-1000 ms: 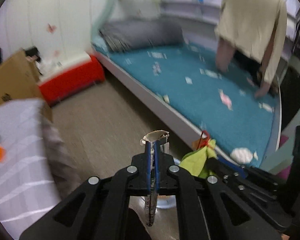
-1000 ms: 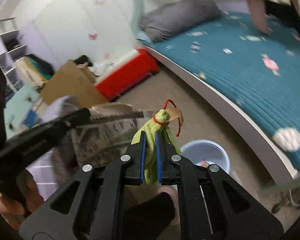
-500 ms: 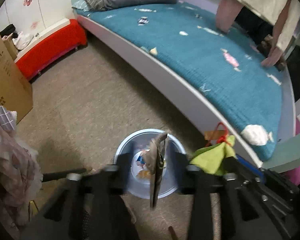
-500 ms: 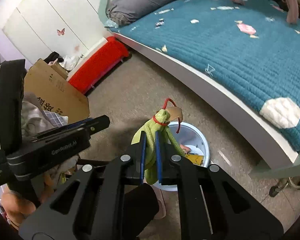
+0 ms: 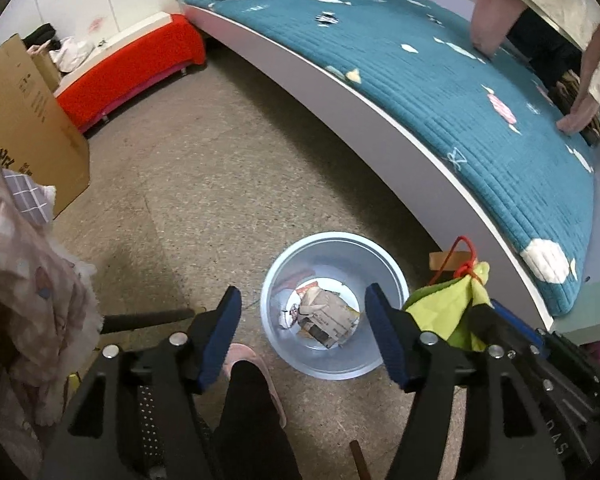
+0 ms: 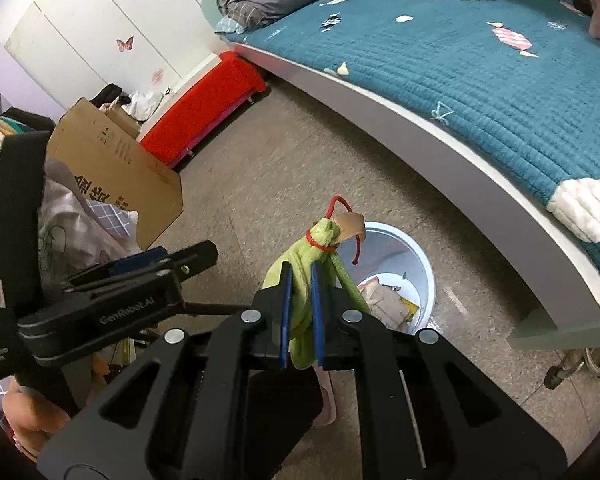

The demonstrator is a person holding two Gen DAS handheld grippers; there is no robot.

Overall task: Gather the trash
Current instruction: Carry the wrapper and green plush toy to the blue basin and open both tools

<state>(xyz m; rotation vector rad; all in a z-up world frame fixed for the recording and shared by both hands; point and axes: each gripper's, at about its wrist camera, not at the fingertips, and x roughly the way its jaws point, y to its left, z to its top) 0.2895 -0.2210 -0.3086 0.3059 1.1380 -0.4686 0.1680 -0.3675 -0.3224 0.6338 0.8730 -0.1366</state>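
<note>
Left wrist view shows the left tongs (image 5: pixel 302 320) spread, having just been opening, nothing between them, above the bin (image 5: pixel 334 240) holding crumpled paper (image 5: pixel 326 316). At 3 o'clock, the right tongs (image 6: pixel 299 300) clench a green pouch (image 6: pixel 320 240) over the bin's rim

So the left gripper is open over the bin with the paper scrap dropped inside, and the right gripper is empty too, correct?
Not quite. The right gripper is shut on a green cloth pouch tied with red cord, as the right wrist view shows. The left gripper is open over the bin, paper scrap inside.
</note>
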